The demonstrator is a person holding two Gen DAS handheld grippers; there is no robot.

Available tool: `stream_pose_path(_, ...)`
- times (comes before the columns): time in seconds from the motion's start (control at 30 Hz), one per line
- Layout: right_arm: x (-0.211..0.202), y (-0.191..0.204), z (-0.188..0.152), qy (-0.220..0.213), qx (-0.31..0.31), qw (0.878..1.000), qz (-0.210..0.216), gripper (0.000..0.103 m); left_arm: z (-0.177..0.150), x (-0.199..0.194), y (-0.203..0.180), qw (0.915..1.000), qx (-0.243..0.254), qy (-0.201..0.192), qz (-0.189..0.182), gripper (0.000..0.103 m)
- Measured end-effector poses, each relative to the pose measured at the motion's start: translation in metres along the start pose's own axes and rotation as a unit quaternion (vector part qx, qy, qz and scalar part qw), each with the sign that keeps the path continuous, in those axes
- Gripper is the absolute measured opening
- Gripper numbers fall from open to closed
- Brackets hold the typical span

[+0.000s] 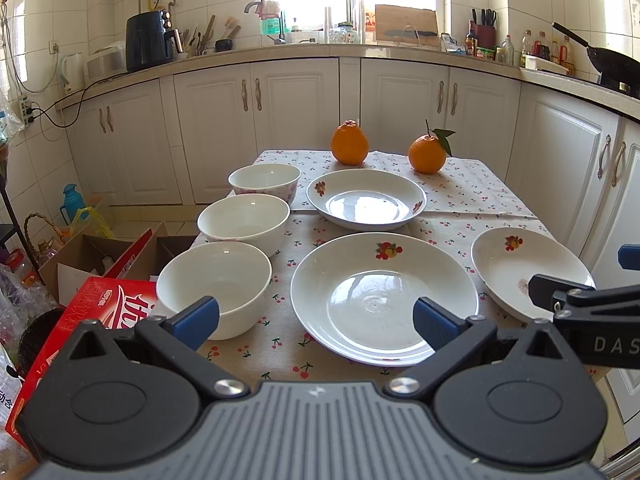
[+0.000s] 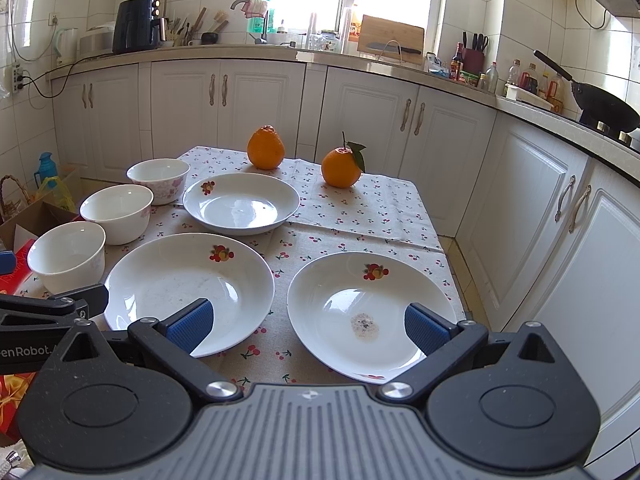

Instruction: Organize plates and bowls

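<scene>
Six dishes sit unstacked on the table (image 2: 392,216), so nothing is organized yet. Three bowls run along the left edge: near bowl (image 1: 214,286), middle bowl (image 1: 244,222), and far floral bowl (image 1: 265,182). Three fruit-print plates fill the rest: centre plate (image 1: 384,296) near the front edge, far plate (image 1: 366,198) behind it, and right plate (image 2: 372,316) at the front right corner with a small dirty spot in its well. Two oranges (image 1: 349,143) stand at the far edge.

Left gripper (image 1: 316,320) hovers low over the front edge, jaws wide apart and holding nothing, spanning the near bowl and centre plate. Right gripper (image 2: 308,326) also has its jaws apart and empty, lined up between the centre plate and right plate. The two tools are just beside each other.

Risks, as I judge them:
- The right plate is close to the front right corner, so a clumsy rim pinch could push it off.
- The near bowl is at the left edge above a red box (image 1: 92,320), so a nudge could tip it over.
- Glazed rims look slippery and may slide out of the pads.
- The grippers could collide because they are so close.
- The loose cloth could drag.
</scene>
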State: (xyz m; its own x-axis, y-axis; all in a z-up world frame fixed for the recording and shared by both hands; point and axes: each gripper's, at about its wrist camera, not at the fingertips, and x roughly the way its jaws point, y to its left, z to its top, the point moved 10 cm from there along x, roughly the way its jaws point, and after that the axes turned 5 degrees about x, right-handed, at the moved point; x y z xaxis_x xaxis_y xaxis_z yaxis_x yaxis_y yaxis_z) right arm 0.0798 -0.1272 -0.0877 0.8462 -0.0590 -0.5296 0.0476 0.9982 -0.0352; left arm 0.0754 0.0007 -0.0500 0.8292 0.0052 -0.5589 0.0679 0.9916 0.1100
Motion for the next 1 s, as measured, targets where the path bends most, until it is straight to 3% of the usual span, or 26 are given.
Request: stream_pose_path(1.0, 0.0056, -0.0039, -0.0017, 0.005, 0.002, 1.000, 0.000, 0.103, 0.0003, 0.0043, -0.0024, 0.9999, 0.006, 0.004, -0.008, 0.102)
